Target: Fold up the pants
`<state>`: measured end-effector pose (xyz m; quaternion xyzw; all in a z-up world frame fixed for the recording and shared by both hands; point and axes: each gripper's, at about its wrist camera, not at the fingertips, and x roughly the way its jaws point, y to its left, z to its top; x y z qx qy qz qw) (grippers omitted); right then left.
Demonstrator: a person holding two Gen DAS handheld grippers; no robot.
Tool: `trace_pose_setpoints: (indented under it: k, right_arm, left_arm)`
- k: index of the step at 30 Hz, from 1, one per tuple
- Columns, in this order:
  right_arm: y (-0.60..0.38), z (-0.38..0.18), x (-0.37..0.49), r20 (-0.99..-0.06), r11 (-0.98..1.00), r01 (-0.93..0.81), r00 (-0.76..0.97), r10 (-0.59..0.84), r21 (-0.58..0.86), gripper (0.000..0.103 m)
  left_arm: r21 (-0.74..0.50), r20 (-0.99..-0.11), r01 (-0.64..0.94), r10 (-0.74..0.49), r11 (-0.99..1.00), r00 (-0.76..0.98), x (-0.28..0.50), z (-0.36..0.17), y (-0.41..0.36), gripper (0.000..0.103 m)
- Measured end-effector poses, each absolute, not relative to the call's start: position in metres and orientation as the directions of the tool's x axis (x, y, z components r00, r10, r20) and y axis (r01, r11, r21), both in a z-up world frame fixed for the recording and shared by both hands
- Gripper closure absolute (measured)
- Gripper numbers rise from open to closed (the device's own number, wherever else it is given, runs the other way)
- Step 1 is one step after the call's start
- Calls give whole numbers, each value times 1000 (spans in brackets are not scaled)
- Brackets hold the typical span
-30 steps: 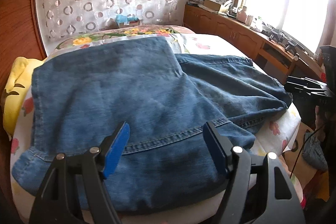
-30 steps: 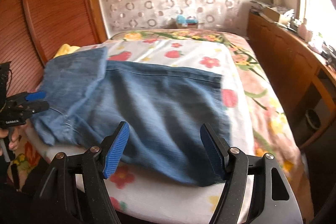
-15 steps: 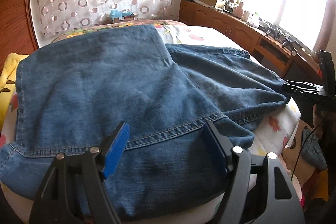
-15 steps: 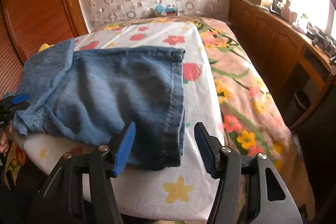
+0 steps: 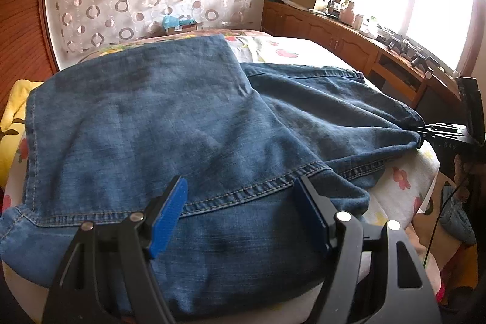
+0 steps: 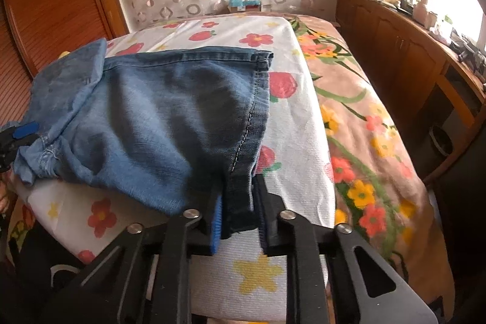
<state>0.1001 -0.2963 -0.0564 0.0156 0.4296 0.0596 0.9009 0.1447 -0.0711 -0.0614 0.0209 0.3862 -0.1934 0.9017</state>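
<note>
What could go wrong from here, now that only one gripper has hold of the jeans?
The right gripper is closing on only the hem corner of the jeans, so denim may slip out when lifted. The left gripper is open over the waistband, so a pull could drag the jeans across the floral sheet.

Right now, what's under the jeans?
The jeans lie on a white floral sheet, with a yellow cloth peeking out at one side. Whatever is beneath the denim's middle is covered.
</note>
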Motion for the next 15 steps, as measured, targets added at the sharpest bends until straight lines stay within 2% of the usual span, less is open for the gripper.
trace_pose_setpoints:
  k: [7, 15]
  right_arm:
    - [-289, -34, 104, -732, 987, -125, 662, 161, 104, 92]
    - [-250, 36, 117, -625, 968, -234, 743, 239, 91, 93]
  left_arm:
    - [-105, -684, 368, -336, 924, 648, 137, -48, -67, 31]
    - [-96, -634, 358, -335, 929, 697, 123, -17, -47, 31]
